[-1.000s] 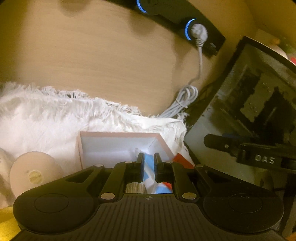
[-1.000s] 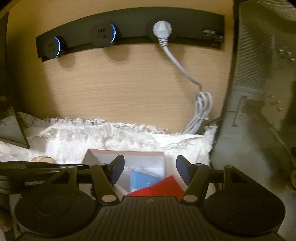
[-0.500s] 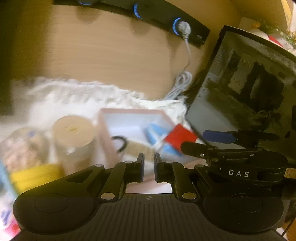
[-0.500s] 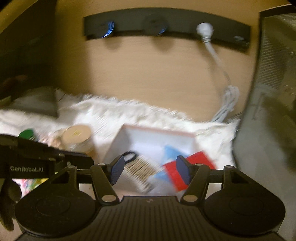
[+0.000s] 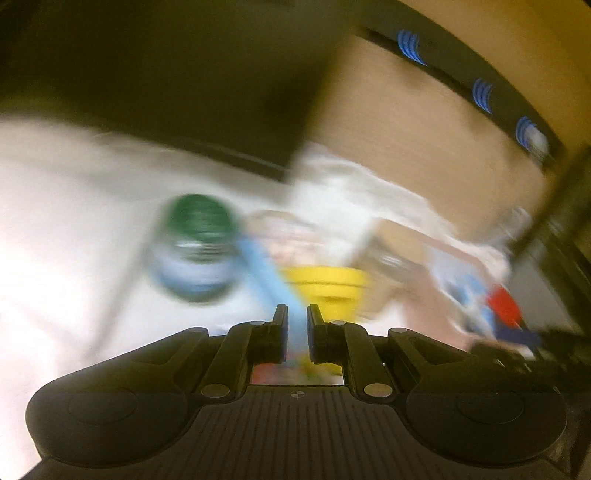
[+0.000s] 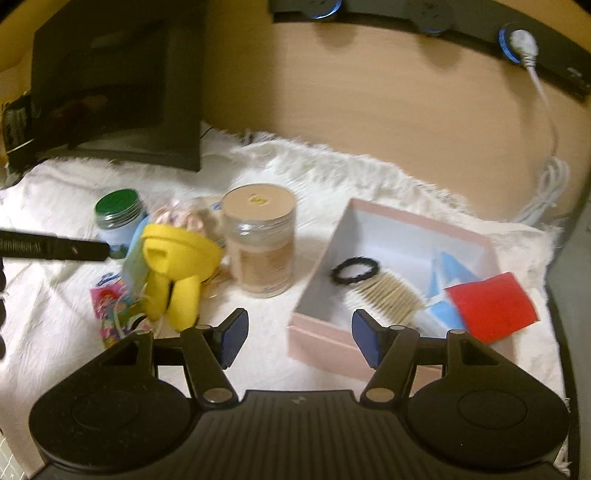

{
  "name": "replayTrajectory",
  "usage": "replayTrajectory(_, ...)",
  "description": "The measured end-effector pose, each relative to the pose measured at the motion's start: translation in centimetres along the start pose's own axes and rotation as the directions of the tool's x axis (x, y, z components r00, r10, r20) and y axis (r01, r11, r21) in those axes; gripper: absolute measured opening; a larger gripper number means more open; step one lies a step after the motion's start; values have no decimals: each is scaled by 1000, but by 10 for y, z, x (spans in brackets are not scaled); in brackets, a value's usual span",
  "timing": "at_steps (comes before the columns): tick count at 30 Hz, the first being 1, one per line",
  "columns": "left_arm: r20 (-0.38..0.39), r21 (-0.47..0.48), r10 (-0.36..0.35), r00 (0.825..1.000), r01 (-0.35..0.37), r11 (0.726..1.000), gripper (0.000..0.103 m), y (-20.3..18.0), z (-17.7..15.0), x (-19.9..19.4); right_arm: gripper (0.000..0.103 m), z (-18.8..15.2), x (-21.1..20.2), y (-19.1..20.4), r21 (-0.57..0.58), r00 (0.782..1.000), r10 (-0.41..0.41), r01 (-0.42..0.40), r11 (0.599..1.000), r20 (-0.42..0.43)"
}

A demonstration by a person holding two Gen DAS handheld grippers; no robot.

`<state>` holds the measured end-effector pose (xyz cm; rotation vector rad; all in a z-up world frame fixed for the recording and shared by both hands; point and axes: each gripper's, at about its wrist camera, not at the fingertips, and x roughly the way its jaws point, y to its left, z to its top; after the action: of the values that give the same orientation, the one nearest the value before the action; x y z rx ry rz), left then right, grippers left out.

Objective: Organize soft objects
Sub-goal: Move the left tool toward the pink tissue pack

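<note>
In the blurred left wrist view my left gripper (image 5: 297, 325) is shut with nothing in it, just short of a yellow soft thing (image 5: 325, 284) and a light blue strip (image 5: 264, 273). The right wrist view shows that yellow thing (image 6: 173, 266) on the white fluffy cloth (image 6: 332, 170), with the left gripper (image 6: 105, 251) reaching in from the left beside it. My right gripper (image 6: 299, 334) is open and empty, hovering near the front left corner of a pink box (image 6: 325, 343). The box holds a black hair tie (image 6: 354, 269), a pale comb-like bundle (image 6: 384, 295), a blue packet (image 6: 450, 269) and a red packet (image 6: 491, 306).
A jar with a tan lid (image 6: 260, 240) stands between the yellow thing and the box. A green-lidded jar (image 6: 118, 212), a clear bag of pink items (image 6: 181, 218) and a colourful packet (image 6: 114, 310) lie on the left. A black screen (image 6: 118, 92) is at back left; a power strip (image 6: 424, 18) and white cable (image 6: 550, 177) at back right.
Both views have swung left and pulled back. The left gripper left the pink box for the jars and yellow thing. The box's contents now show in the right view. Neither gripper's jaws changed.
</note>
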<state>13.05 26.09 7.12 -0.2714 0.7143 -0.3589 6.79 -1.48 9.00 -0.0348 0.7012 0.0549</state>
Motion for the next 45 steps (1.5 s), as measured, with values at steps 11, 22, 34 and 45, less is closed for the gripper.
replayTrajectory(11,-104,-173,39,994,-57,983,12,52,-11,-4,63,-7,16,38,-55,994,100,-102,993,-39)
replayTrajectory(22,-159,-241,-38,987,-1,971,12,46,-25,-2,63,-10,43,104,-229,949,295,-313,922,-110)
replayTrajectory(34,-115,-194,105,988,-126,973,13,50,-18,-9,63,-15,39,158,-250,889,419,-455,855,-183)
replayTrajectory(45,-126,-173,79,989,-100,980,13,36,-11,11,63,-16,50,113,-249,953,275,-298,921,-123)
